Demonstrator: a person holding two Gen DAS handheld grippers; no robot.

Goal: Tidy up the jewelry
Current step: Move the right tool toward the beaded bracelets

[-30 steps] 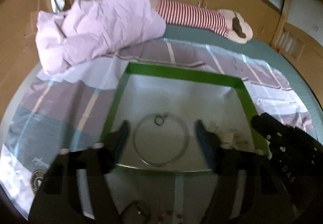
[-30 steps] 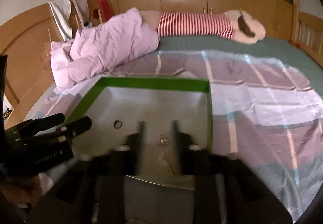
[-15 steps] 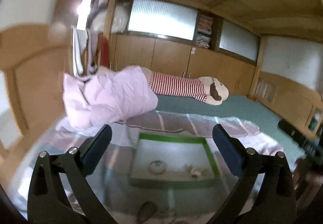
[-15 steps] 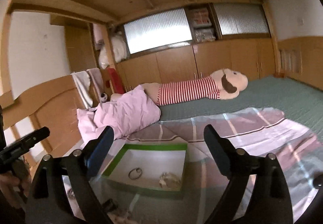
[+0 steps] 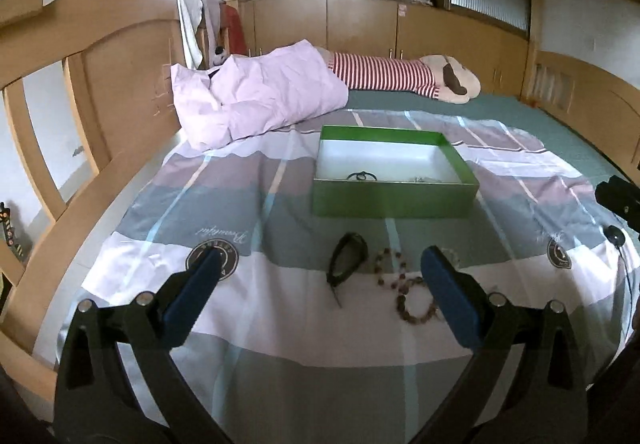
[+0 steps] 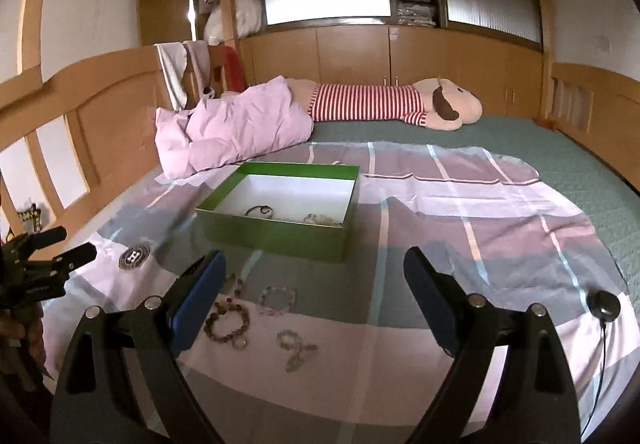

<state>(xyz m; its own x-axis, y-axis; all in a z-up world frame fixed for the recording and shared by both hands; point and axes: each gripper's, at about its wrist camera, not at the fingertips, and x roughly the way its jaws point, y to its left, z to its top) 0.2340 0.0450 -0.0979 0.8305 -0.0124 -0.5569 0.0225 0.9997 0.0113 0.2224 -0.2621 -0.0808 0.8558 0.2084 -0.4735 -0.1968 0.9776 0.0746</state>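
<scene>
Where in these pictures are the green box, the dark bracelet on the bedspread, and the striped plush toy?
green box (image 5: 394, 199), left wrist view, on its near outer wall.
dark bracelet (image 5: 347, 256), left wrist view, on its looped band.
striped plush toy (image 6: 366, 102), right wrist view, on its striped body.

Both grippers' jaws wide, empty

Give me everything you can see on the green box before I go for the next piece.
The green box is a shallow, open rectangular tray with no lid in view, green outside and along the rim, white inside, apparently cardboard. It sits flat and level on the checked sheet, beyond the loose bracelets and just in front of the pink duvet, not clearly touching it. Inside, near the front wall, lie a thin dark ring-shaped piece and a small pale cluster. Neither gripper touches it.
</scene>
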